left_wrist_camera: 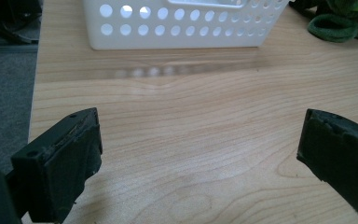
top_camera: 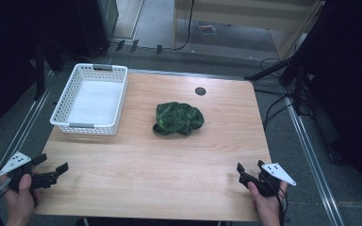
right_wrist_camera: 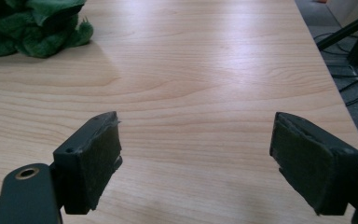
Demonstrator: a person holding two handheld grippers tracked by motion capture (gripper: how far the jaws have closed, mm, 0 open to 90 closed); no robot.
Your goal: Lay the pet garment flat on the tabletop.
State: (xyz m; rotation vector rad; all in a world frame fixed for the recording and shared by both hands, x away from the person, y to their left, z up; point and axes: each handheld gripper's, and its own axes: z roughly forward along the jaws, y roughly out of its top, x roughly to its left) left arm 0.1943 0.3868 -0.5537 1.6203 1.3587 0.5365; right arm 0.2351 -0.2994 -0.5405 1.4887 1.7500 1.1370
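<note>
Green cloth (top_camera: 178,118) sits bunched in a heap mid-tabletop, just right of the white basket (top_camera: 61,111) and apart from it. Nothing is touching it. In my right gripper view the cloth (right_wrist_camera: 32,25) is far ahead to the upper left; in my left gripper view its edge (left_wrist_camera: 333,21) shows at top right, past the basket wall (left_wrist_camera: 177,35).

Step, as I read it: pre-reach, nothing grasped yet. My left gripper (top_camera: 52,173) is at the near left tabletop edge, well short of the basket, jaws wide and empty. My right gripper (top_camera: 247,175) is at the near right edge, well apart from the cloth, jaws also wide and empty.

Next move calls for going forward and inward to the cloth, coming down on a raised fold and closing on enough fabric to lift the whole heap. It is soft and will probably drape and trail.

Basket: empty, just its pale floor showing. Likely the drop target.

Tabletop (top_camera: 160,165): otherwise bare wood, plus a dark round spot (top_camera: 200,91) behind the cloth.
</note>
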